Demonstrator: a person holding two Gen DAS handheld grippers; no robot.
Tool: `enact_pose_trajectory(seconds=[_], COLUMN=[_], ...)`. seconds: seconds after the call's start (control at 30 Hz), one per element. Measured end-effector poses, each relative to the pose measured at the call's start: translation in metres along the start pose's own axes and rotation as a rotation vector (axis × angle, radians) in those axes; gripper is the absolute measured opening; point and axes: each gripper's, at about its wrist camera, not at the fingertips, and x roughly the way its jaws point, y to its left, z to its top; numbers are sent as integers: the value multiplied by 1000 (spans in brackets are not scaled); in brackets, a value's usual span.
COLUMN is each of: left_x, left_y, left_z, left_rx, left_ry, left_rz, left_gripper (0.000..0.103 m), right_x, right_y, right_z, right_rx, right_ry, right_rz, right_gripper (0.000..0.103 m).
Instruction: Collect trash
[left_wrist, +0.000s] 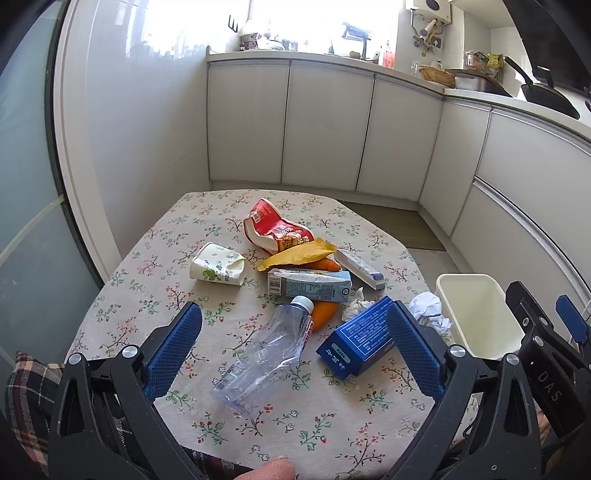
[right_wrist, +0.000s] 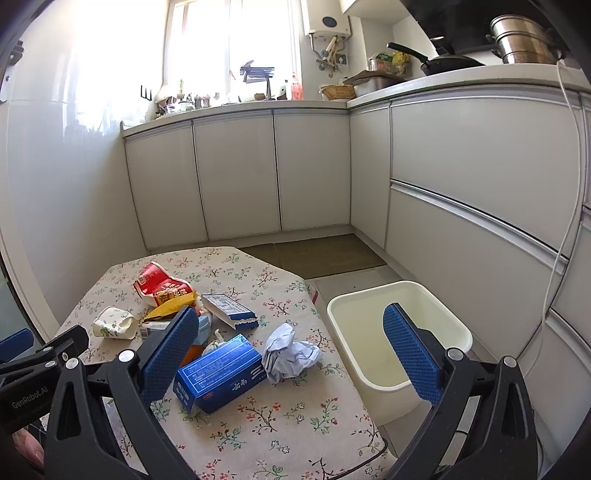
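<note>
trash (left_wrist: 291, 280) on table (left_wrist: 155, 295), bin (right_wrist: 399, 332) right

2 boxes (left_wrist: 356, 341), 1 bottle (left_wrist: 266, 350), 1 cup (left_wrist: 218, 264), 1 bin (right_wrist: 399, 339).

A small table (left_wrist: 177, 236) under a flowered cloth carried the litter. A clear plastic bottle (left_wrist: 266, 354) lay on its side near the front. Beyond the bottle lay a milk carton (left_wrist: 314, 286), a yellow wrapper (left_wrist: 295, 254) and a red snack bag (left_wrist: 275, 229); left of it, a crushed paper cup (left_wrist: 218, 264); right of it, a blue box (left_wrist: 354, 336) and crumpled paper (left_wrist: 428, 308).
</note>
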Motion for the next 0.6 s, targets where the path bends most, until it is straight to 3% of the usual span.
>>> enact_pose_trajectory(seconds=[0.6], left_x=[-10], left_y=[-3], left_z=[5], left_rx=[-14], left_ry=[-40], left_rz=[-31], left_gripper=[96], right_x=[-10], right_y=[0], right_z=[1], right_rx=[-10], right_ry=[-41], right_rz=[-1], right_gripper=[97])
